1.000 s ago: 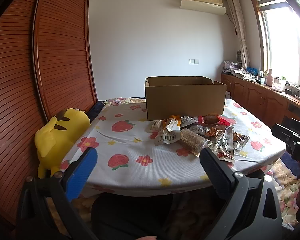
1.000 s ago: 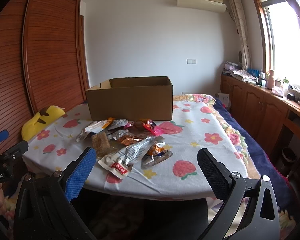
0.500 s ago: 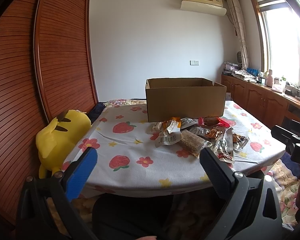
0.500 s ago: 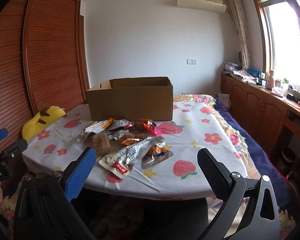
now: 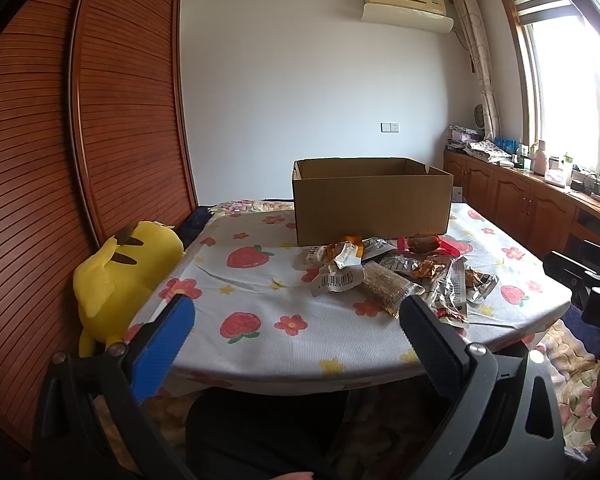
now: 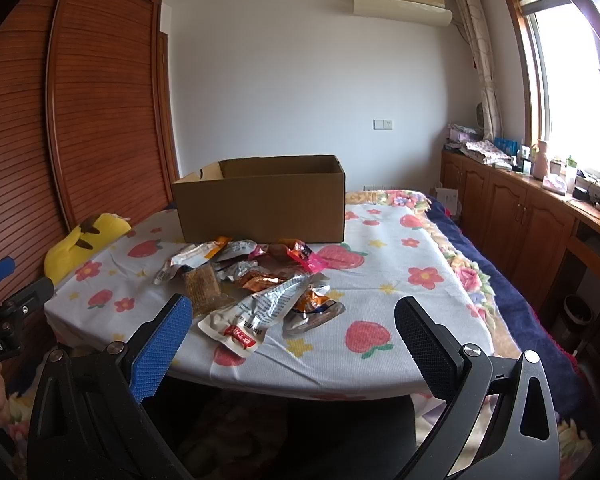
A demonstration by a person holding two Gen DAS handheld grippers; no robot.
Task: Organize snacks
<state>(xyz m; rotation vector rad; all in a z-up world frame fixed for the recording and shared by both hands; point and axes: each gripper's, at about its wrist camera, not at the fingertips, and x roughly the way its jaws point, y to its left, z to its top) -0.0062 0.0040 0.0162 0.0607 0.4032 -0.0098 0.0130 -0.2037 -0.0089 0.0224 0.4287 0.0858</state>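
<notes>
While the snack packets (image 5: pixel 396 276) lie heaped on the strawberry-print tablecloth (image 5: pixel 260 308) just in front of the open cardboard box (image 5: pixel 372 200), the left wrist view suggests sorting not yet begun; no packet shows above the box rim, its floor hidden. Left gripper (image 5: pixel 296 316): jaws wide, holding nothing, short of the table edge. Yellow plush toy (image 5: pixel 120 276) beside the table.

Right wrist view: same heap (image 6: pixel 256 284), silver pouch with red label (image 6: pixel 252 312) nearest, box (image 6: pixel 264 200) behind. Right gripper (image 6: pixel 292 316): jaws wide, empty, touching nothing. Judgement: every packet remains to be handled.
</notes>
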